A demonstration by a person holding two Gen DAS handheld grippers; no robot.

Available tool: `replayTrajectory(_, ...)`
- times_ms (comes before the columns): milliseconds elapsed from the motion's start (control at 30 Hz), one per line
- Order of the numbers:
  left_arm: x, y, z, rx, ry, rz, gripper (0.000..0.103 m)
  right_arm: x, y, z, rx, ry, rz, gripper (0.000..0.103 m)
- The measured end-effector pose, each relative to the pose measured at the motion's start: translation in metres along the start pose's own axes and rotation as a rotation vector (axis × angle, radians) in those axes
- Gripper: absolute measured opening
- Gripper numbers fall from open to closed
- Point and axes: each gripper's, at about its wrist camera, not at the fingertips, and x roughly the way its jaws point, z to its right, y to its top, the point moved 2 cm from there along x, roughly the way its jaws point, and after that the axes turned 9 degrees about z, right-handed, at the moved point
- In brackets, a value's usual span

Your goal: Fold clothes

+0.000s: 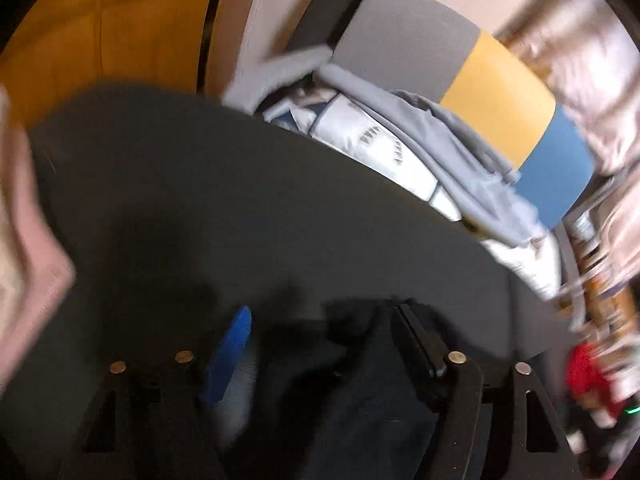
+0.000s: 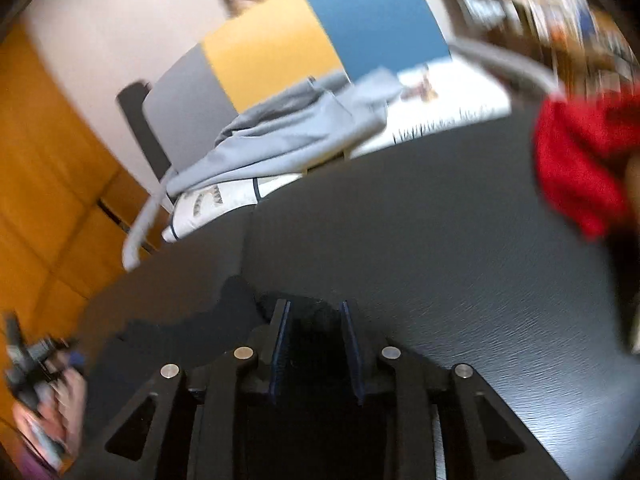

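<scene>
Dark tabletop (image 2: 440,240) carries a dark garment (image 2: 180,328) at its near edge. I judge both grippers pinch it: left gripper (image 1: 320,344), right gripper (image 2: 314,332). Next: lift and fold far.

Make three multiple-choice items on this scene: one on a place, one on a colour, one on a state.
1. Where does the light grey garment lie?
A. On the dark table
B. On the white printed fabric in front of the three-colour panel
C. In the left gripper

2. What colour is the panel's middle section?
A. Yellow
B. Green
C. White

3. What sits between the right gripper's fingers?
A. Nothing
B. A red cloth
C. Dark cloth

Answers:
1 B: the light grey garment is heaped on the white printed fabric, beyond the dark table.
2 A: the three-colour panel runs grey, yellow, blue.
3 C: the dark cloth fills the gap of the right gripper.
</scene>
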Motion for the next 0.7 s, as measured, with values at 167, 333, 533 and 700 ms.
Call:
replayTrajectory(167,-0.005,-0.033,-0.013,0.055,-0.003,-0.015,0.085,-0.022,-0.016,-0.022,-0.114,0.05,0.011,0.027)
replayTrajectory(333,0.008,-0.066,-0.036,0.053,0.012,-0.071,0.085,-0.004,-0.019,-0.036,-0.201,0.095,-0.024,0.027)
replayTrajectory(533,0.013,-0.057,-0.016,0.142,0.067,-0.05,0.085,0.043,-0.007,-0.019,-0.129,0.104,-0.161,0.028)
replayTrajectory(700,0.014,-0.063,0.006,0.234,0.083,-0.009,0.085,0.061,-0.024,-0.039,-0.237,0.103,-0.241,0.005)
